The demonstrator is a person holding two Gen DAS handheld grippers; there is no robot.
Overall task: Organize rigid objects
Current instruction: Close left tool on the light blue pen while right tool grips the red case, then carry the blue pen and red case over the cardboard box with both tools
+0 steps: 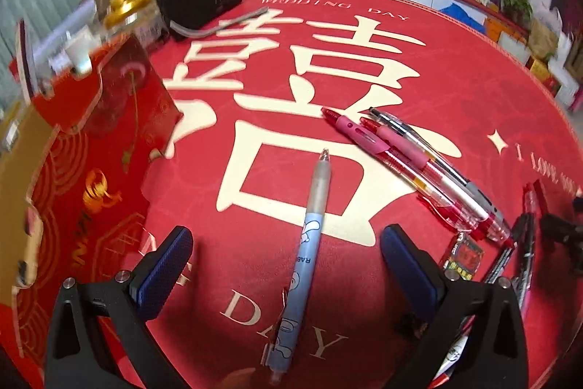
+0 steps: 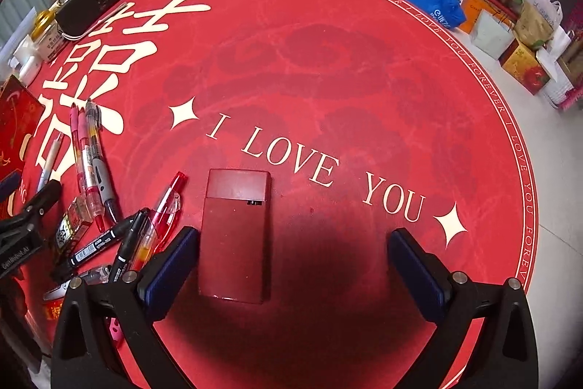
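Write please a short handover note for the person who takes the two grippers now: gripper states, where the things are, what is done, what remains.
Left gripper: open, empty, straddling the blue cartoon pen that lies on the red cloth.
Right gripper: open, empty, the dark red box lying between its fingers, closer to the left one.
Three pens lie side by side right of the blue pen; more markers and pens are scattered left of the box.
Done: nothing visibly sorted.
Left: likely gather all pens.
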